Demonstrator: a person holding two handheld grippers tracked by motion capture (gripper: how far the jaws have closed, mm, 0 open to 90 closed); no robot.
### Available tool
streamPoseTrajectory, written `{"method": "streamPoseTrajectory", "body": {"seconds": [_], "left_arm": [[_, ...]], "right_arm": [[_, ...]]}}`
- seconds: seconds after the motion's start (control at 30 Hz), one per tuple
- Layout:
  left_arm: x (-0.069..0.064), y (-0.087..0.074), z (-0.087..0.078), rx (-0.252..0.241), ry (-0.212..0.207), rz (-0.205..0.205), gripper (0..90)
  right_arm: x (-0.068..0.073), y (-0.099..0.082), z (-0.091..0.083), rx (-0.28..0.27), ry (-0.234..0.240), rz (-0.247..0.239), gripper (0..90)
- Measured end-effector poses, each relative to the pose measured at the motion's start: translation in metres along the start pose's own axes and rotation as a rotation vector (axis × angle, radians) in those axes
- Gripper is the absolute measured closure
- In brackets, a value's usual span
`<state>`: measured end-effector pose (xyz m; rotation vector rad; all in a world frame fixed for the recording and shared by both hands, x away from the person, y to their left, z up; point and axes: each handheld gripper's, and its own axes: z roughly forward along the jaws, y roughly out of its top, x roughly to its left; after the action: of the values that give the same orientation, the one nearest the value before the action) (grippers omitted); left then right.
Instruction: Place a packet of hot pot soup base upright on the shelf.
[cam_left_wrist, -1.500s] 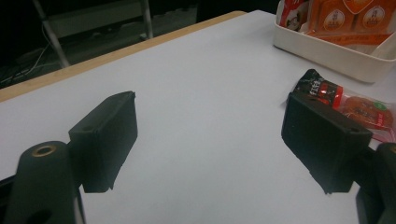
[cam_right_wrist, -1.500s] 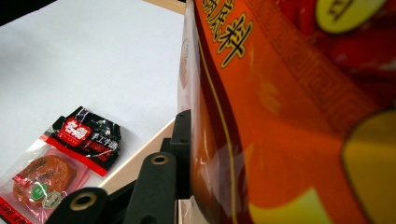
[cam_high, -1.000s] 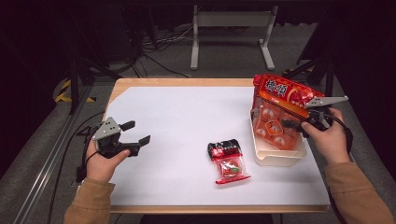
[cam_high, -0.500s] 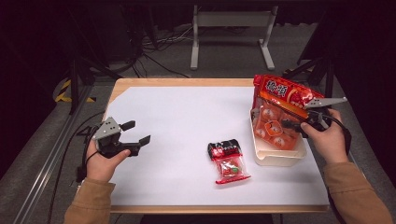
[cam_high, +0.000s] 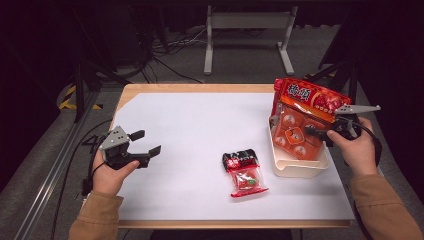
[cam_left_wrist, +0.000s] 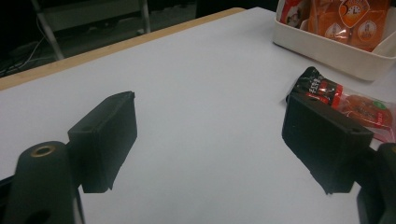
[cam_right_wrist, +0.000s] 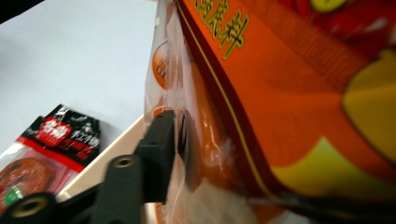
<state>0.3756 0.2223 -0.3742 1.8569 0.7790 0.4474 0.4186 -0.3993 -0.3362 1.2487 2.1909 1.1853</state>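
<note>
The white-topped table (cam_high: 200, 125) is lying under both hands. Just ahead of the right gripper (cam_high: 320, 133), the cream bin (cam_high: 300, 167) is sitting with the big orange-red snack bag (cam_high: 305, 117) standing in it, leaning back on the far rim, its top rising above the gripper.

The right gripper's jaws have just been opening; the bag is between them, one pad close against its clear window in the right gripper view (cam_right_wrist: 161, 149), the other jaw hidden behind the film. Compared with a second ago the bag is standing in the same place, so I judge this as the let-go: the bag is being left in the bin, and the hand will need to back out without dragging the foil.

The small red-and-black snack packet (cam_high: 244, 173) is lying flat on the table, between the two grippers, nearer the bin.

The left gripper (cam_high: 142, 145) is resting on the table with its jaws wide and empty; the packet is lying ahead of its right jaw (cam_left_wrist: 341, 100), likely next.
</note>
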Motion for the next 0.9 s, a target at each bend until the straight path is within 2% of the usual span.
{"method": "streamPoseTrajectory", "body": {"seconds": [0.1, 0.27, 0.5, 0.53, 0.63, 0.8, 0.9], "left_arm": [[-0.001, 0.000, 0.001, 0.003, 0.001, 0.008, 19.0], [-0.001, 0.001, 0.000, 0.001, 0.000, 0.009, 19.0], [-0.002, 0.000, 0.001, 0.005, -0.008, -0.005, 18.9], [-0.001, 0.000, 0.002, 0.005, -0.009, 0.010, 18.9], [-0.003, 0.000, 0.003, 0.004, -0.014, -0.003, 18.8], [-0.003, 0.000, 0.003, 0.005, -0.013, 0.010, 18.8], [-0.004, 0.000, 0.003, 0.007, -0.014, 0.006, 18.8]], "right_arm": [[0.001, 0.001, -0.007, -0.034, -0.017, 0.005, 36.2], [0.005, 0.003, -0.016, -0.051, -0.036, 0.004, 29.2], [0.014, -0.009, -0.030, -0.073, -0.074, 0.043, 26.1], [0.015, -0.011, -0.032, -0.074, -0.076, 0.048, 26.1], [0.017, -0.015, -0.038, -0.073, -0.088, 0.039, 26.1], [0.024, -0.019, -0.052, -0.081, -0.105, 0.011, 26.1], [0.028, -0.020, -0.059, -0.080, -0.116, 0.014, 26.0]]}}
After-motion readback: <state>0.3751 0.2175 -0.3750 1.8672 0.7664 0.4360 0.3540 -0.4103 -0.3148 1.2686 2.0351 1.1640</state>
